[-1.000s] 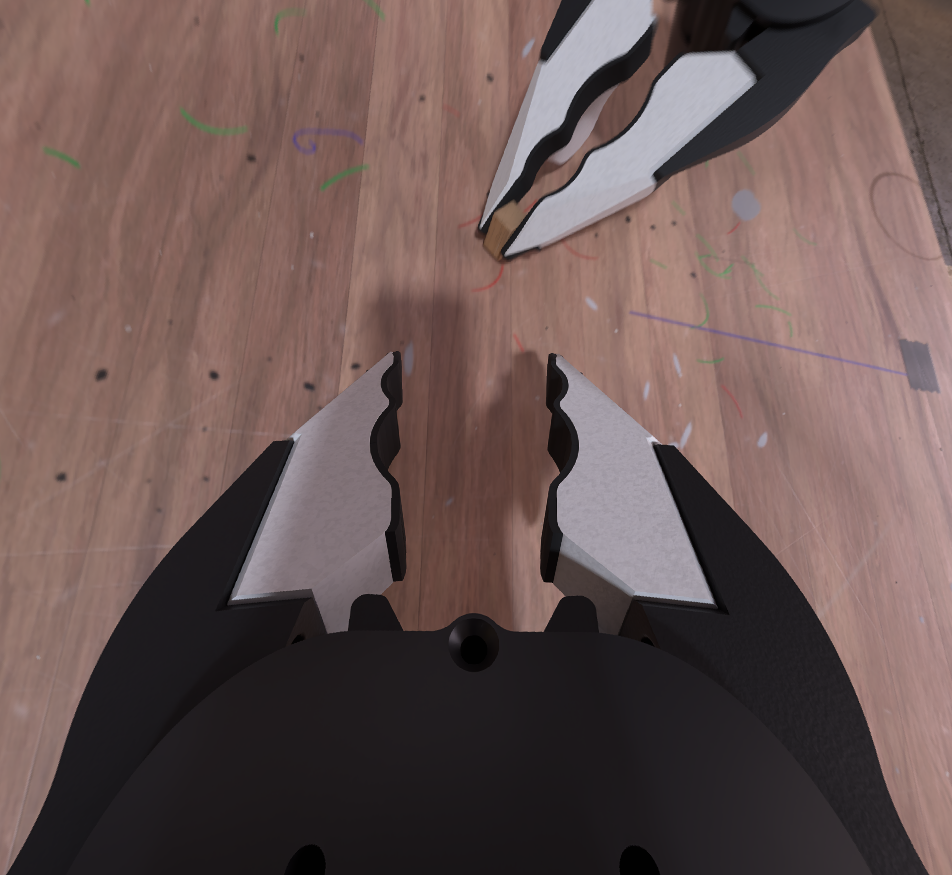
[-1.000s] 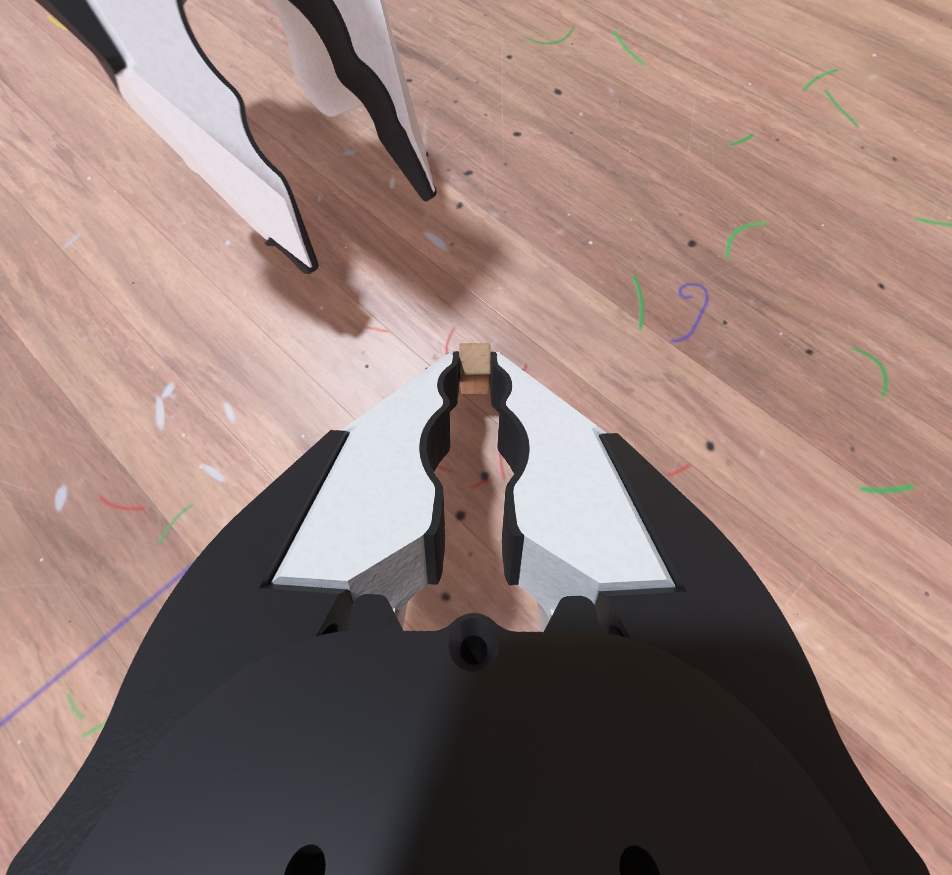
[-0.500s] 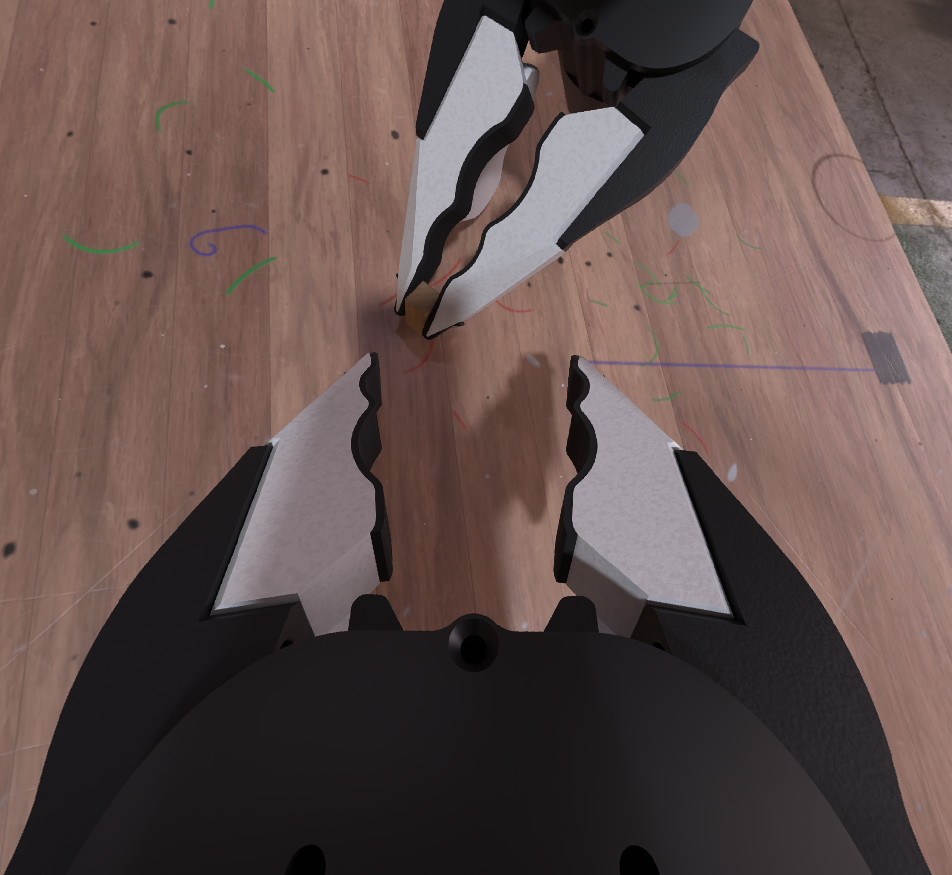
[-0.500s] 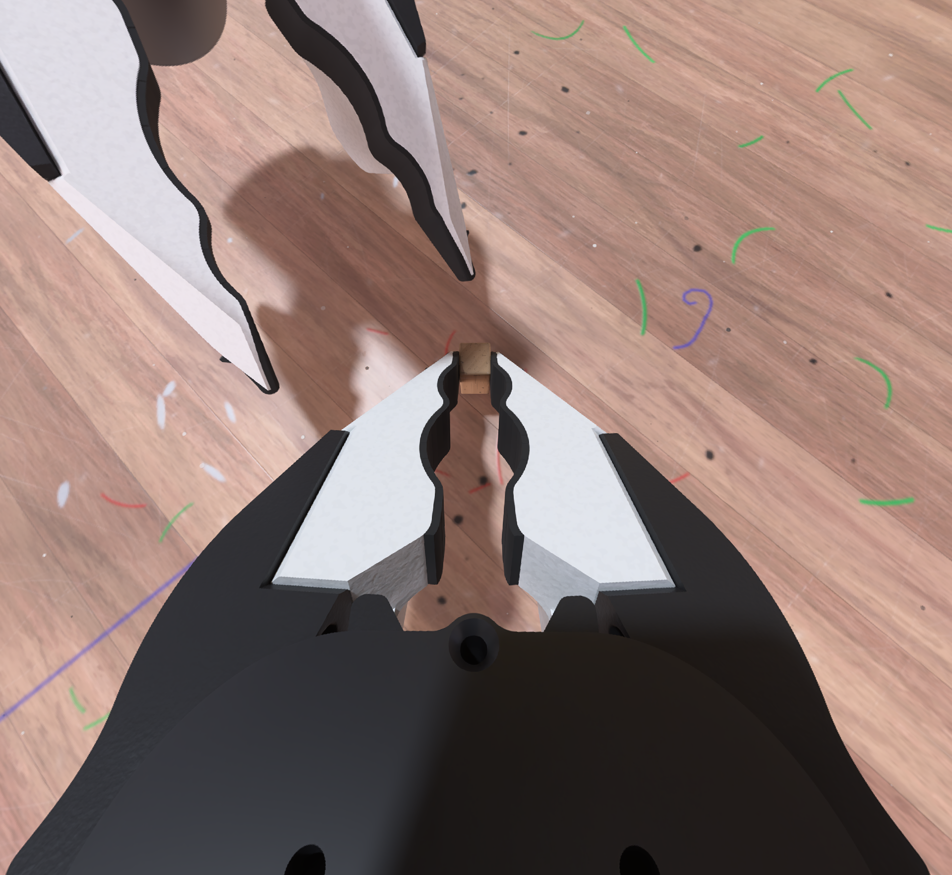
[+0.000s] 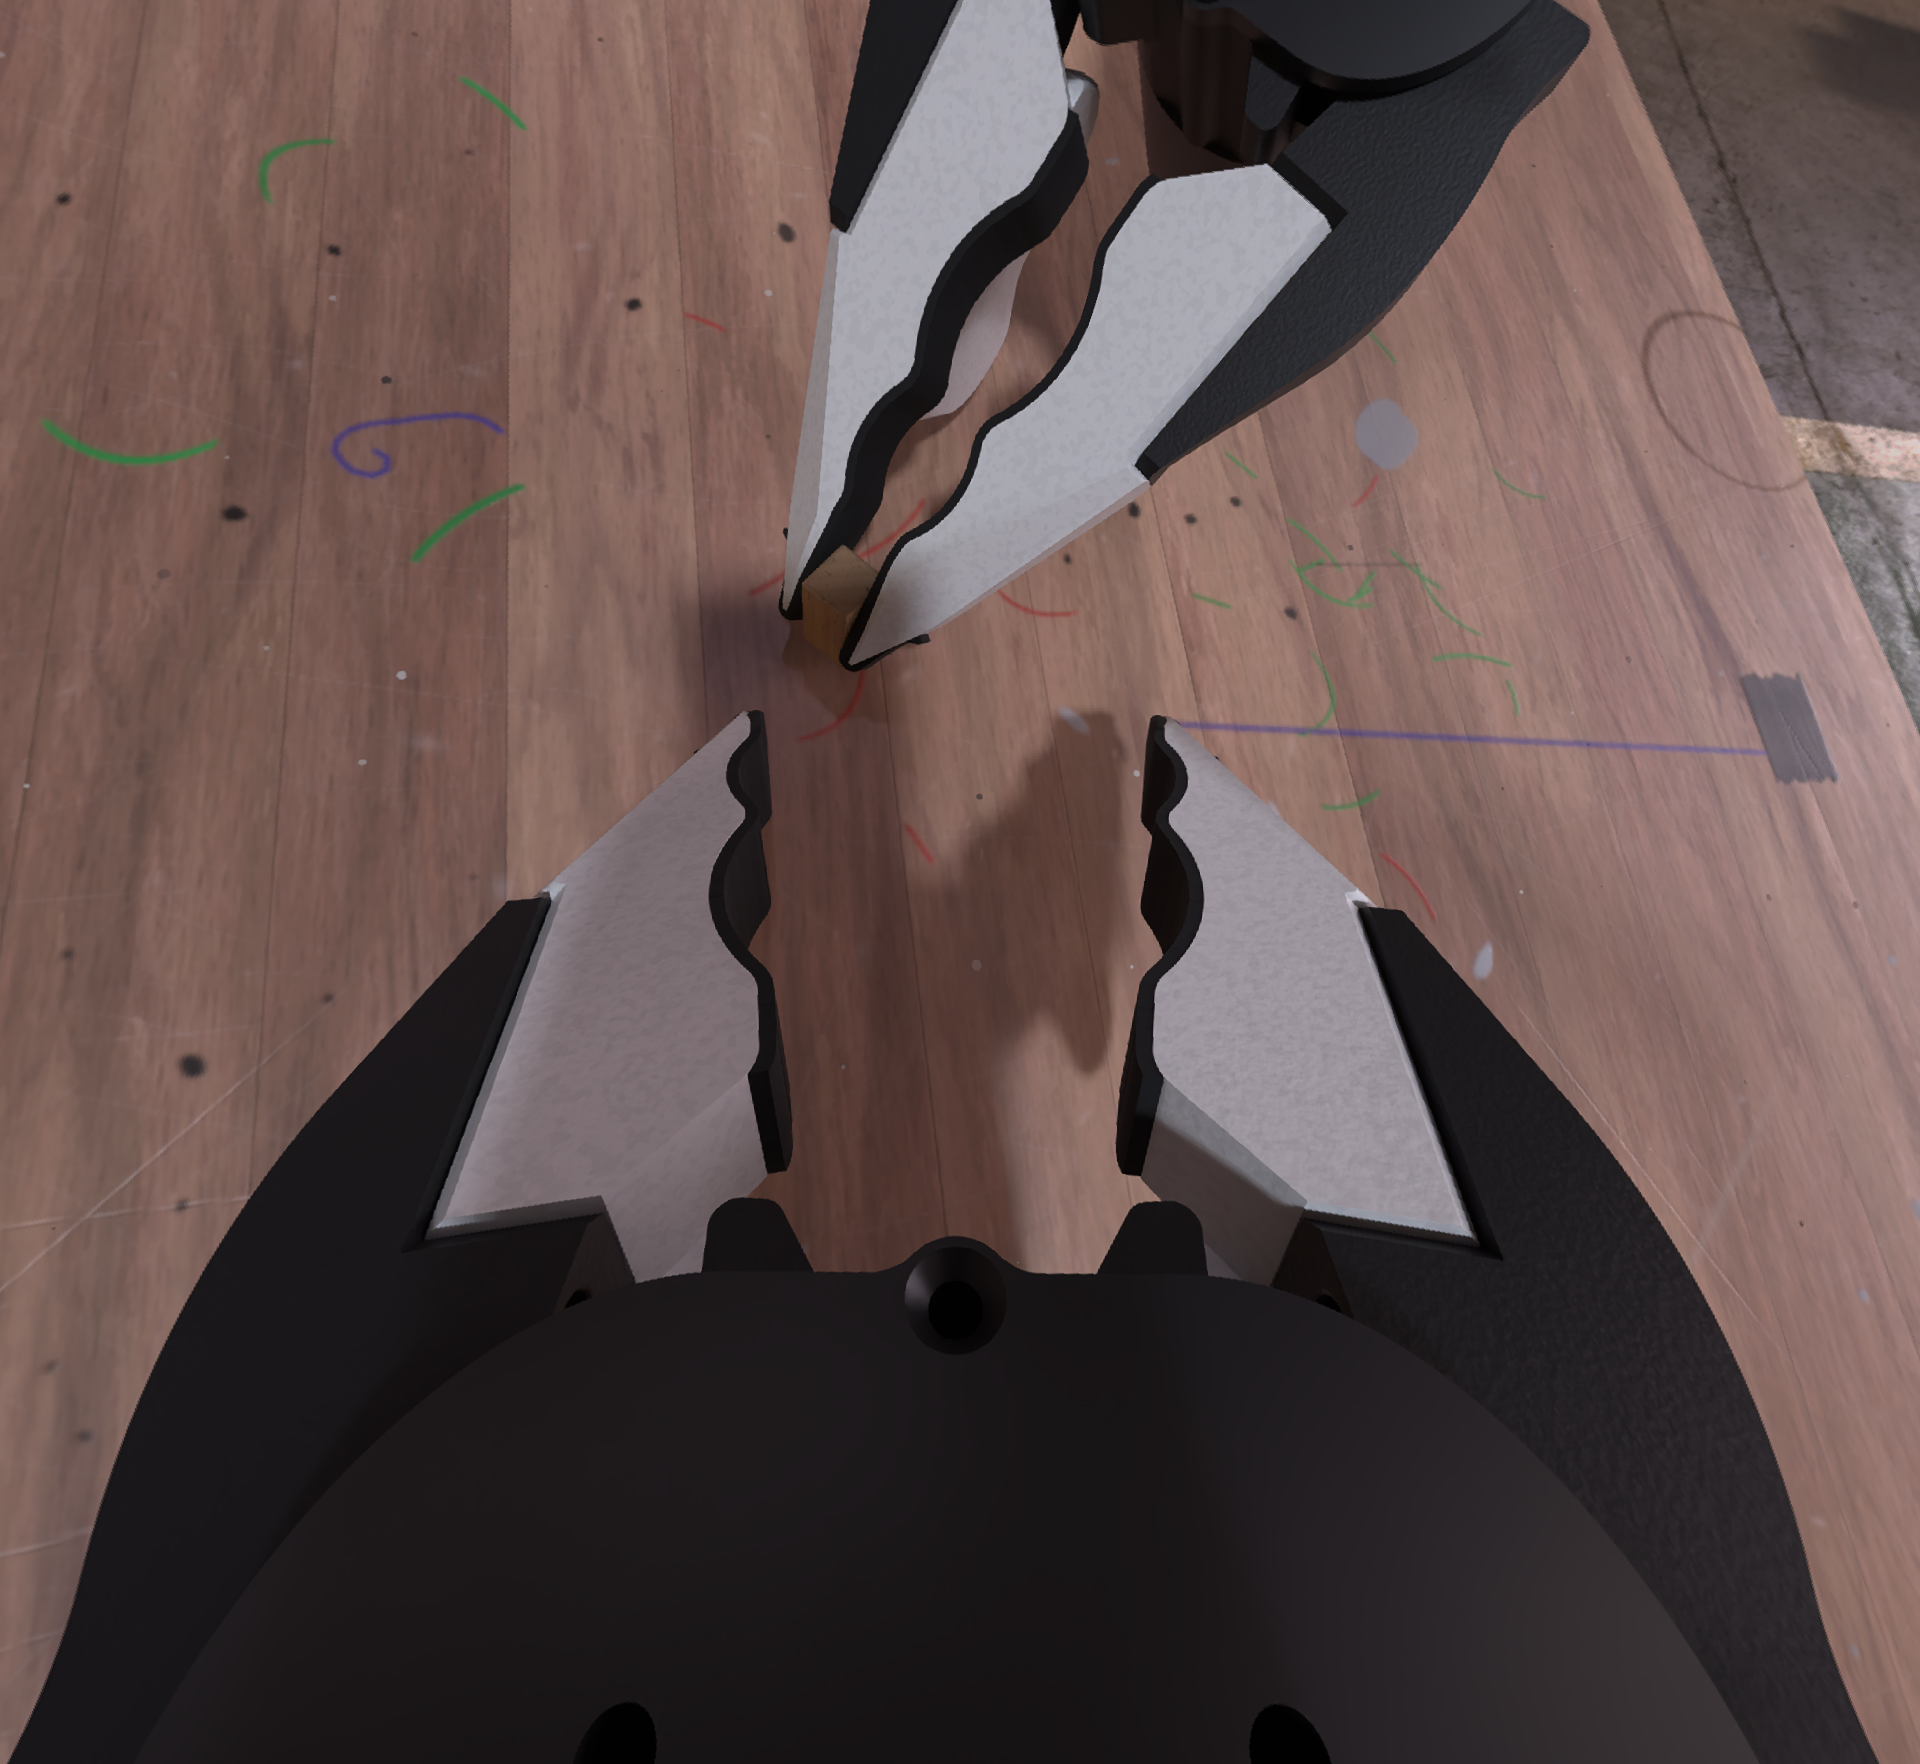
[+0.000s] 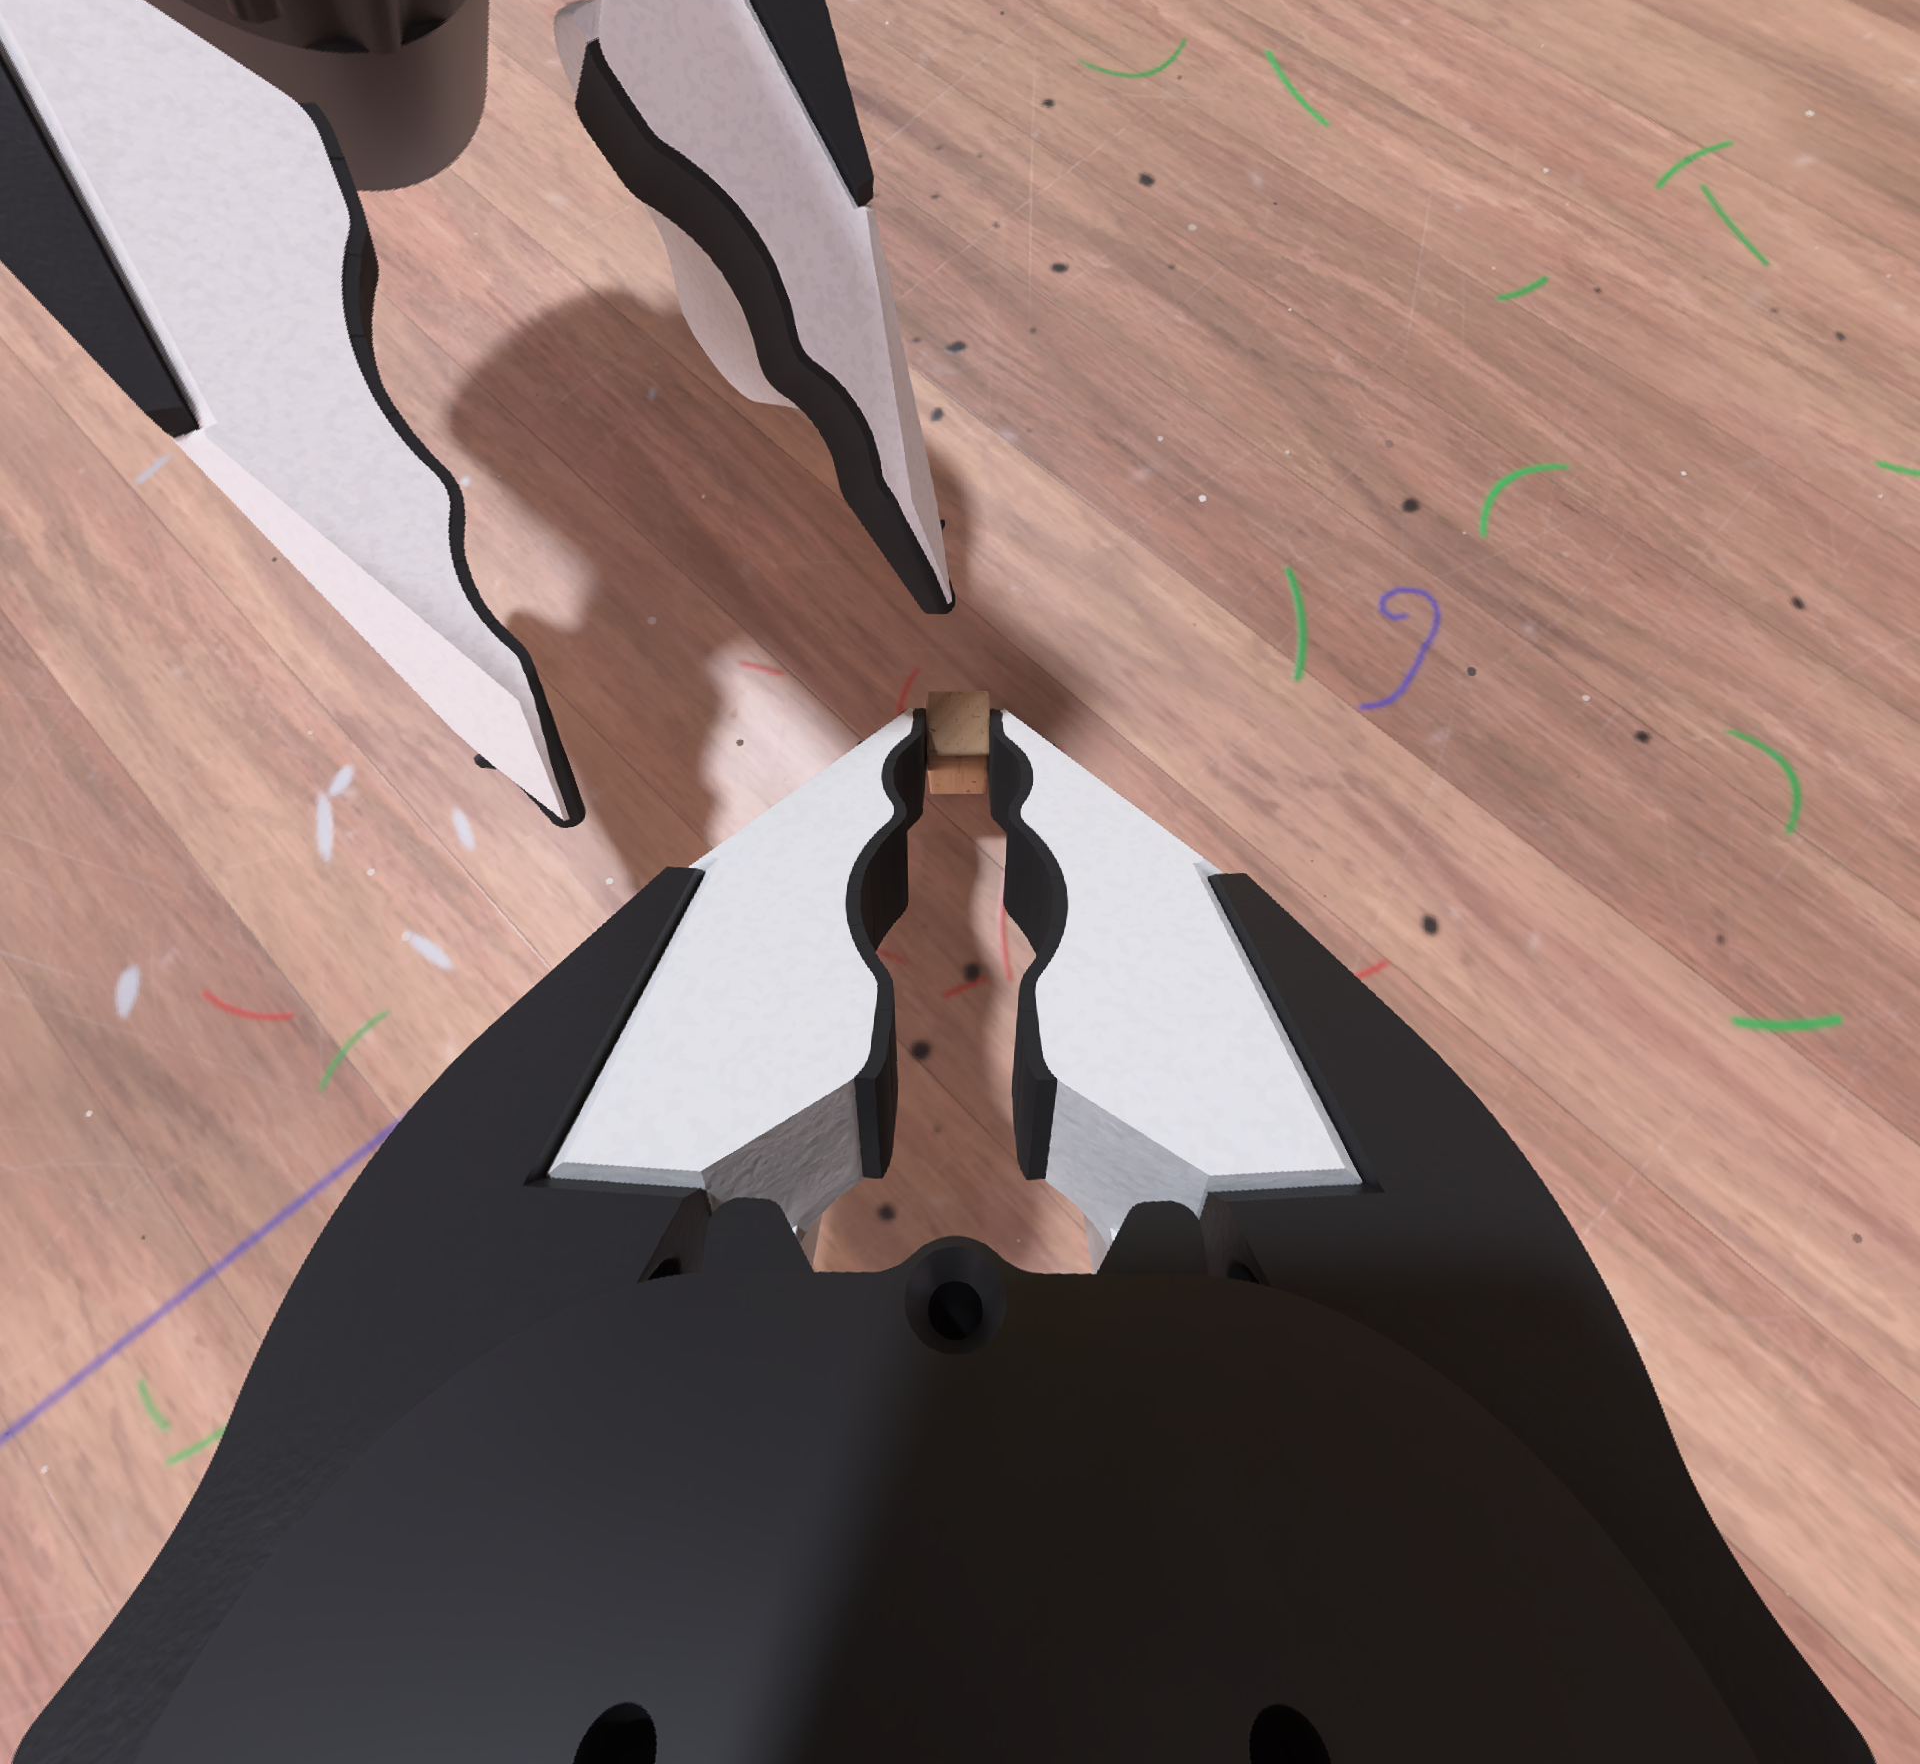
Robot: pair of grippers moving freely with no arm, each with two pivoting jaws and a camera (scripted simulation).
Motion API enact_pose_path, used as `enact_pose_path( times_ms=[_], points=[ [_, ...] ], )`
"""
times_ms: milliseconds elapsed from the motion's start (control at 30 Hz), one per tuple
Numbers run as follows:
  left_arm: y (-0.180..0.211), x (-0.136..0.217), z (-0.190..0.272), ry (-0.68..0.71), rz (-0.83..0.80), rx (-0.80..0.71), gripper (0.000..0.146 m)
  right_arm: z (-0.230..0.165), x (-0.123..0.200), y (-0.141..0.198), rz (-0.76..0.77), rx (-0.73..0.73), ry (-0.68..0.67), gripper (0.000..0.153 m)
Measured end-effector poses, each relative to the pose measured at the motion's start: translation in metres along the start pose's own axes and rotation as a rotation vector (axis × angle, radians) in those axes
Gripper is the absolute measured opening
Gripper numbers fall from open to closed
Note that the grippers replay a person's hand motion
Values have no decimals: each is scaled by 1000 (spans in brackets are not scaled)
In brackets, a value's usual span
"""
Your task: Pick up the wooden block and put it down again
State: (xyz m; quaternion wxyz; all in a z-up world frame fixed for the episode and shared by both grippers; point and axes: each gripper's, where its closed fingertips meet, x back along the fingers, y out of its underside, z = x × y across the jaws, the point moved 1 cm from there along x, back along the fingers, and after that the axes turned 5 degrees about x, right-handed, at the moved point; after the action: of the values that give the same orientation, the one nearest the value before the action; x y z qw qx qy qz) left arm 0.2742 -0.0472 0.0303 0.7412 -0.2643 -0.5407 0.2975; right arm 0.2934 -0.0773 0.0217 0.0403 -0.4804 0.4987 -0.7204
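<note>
Right gripper (image 6: 958, 727) pinches the wooden block (image 6: 957, 723) at its fingertips, low over the bench (image 6: 1351, 364); left gripper (image 5: 954, 738) spread, just beside.

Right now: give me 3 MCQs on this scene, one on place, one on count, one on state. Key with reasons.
1. Where is the wooden block?
A. between the right gripper's fingertips
B. inside the left gripper
C. loose at the table edge

2. How many blocks show?
A. one
B. two
C. three

3. How is the left gripper?
A. shut on the block
B. open, holding nothing
C. shut, holding nothing

Key: 1 A, the right gripper pinches it at the tips, low over the wooden table. 2 A, both views show just one. 3 B, its fingers stand wide apart with bare table between them.
</note>
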Motion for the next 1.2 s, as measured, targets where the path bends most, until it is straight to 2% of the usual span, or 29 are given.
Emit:
enact_pose_path(
  times_ms=[67, 167, 267, 367, 500, 700, 833, 967, 1067, 1200],
  points=[
    [1, 0, 0, -2, -3, -2, 72, 0, 0, 0, 3, 6, 3, 11],
    [1, 0, 0, -2, -3, -1, 73, -3, 2, 0, 14, 12, -3, 35],
    [0, 1, 0, 3, -1, 9, 73, -6, 7, -3, 40, 15, -6, 39],
    [-8, 11, 1, 12, 61, 34, 72, -2, 14, -8, 75, 0, 14, 37],
    [-10, 34, -10, -15, 138, 94, 68, 6, 13, -14, 92, 8, 60, 21],
    [3, 53, -29, -86, 136, 147, 62, 2, -6, -17, 21, 7, 41, 20],
    [6, 56, -34, -112, 130, 156, 58, 3, -8, -16, 1, 13, 53, 16],
    [10, 60, -38, -137, 117, 153, 55, 17, 13, -40, 185, -43, 102, 7],
    [10, 68, -37, -144, 133, 134, 52, 31, 30, -45, 290, -109, 149, 2],
    [4, 82, -34, -187, 191, 124, 48, 34, 38, -36, 334, -238, 115, 14]
  ],
)
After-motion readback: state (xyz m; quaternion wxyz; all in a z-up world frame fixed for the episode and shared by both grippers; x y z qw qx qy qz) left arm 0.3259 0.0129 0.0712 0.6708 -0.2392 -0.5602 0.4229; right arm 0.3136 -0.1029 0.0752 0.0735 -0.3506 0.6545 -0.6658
